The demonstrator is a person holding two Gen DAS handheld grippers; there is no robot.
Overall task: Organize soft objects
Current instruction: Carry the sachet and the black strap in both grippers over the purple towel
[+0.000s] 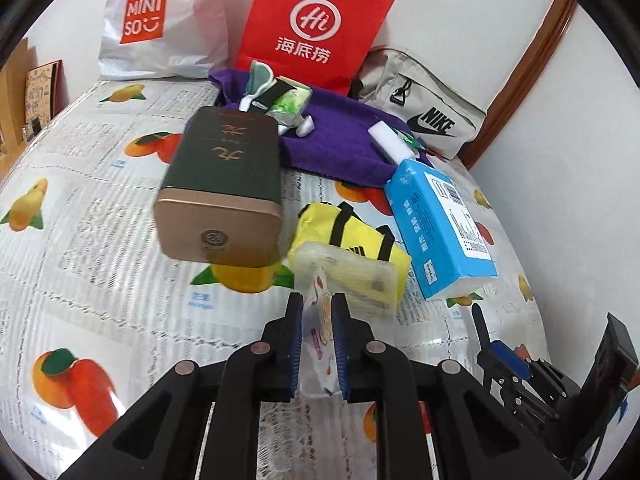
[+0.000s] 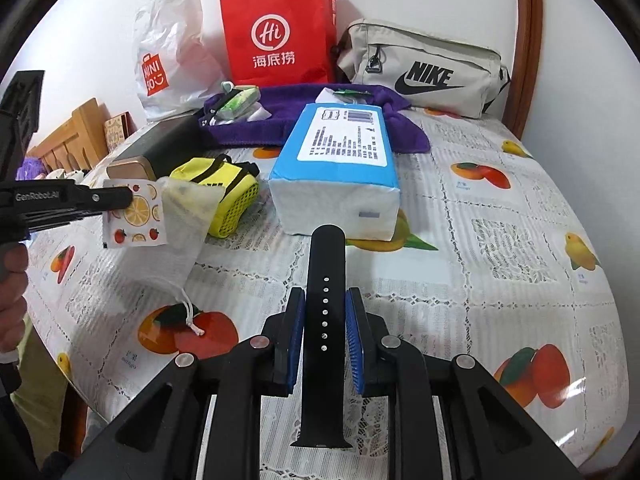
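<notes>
My left gripper (image 1: 318, 300) is shut on a small fruit-printed packet (image 1: 320, 336), lifted off the table. A translucent drawstring pouch (image 1: 352, 276) hangs against the packet. The right wrist view shows this gripper (image 2: 120, 198) from the side, pinching the packet (image 2: 134, 216), with the pouch (image 2: 184, 220) drooping onto the cloth. My right gripper (image 2: 325, 292) is shut on a black perforated watch strap (image 2: 325, 264) that sticks out forward over the table. A blue tissue pack (image 2: 340, 168), a yellow mini bag (image 2: 224, 192) and a purple towel (image 2: 248, 128) lie beyond.
A dark green tin with a copper end (image 1: 220, 184) lies left of the yellow bag (image 1: 360, 236). At the back stand a red paper bag (image 1: 316, 20), a white plastic bag (image 1: 160, 24) and a beige Nike pouch (image 1: 424, 108). The fruit-print tablecloth (image 1: 80, 240) covers the round table.
</notes>
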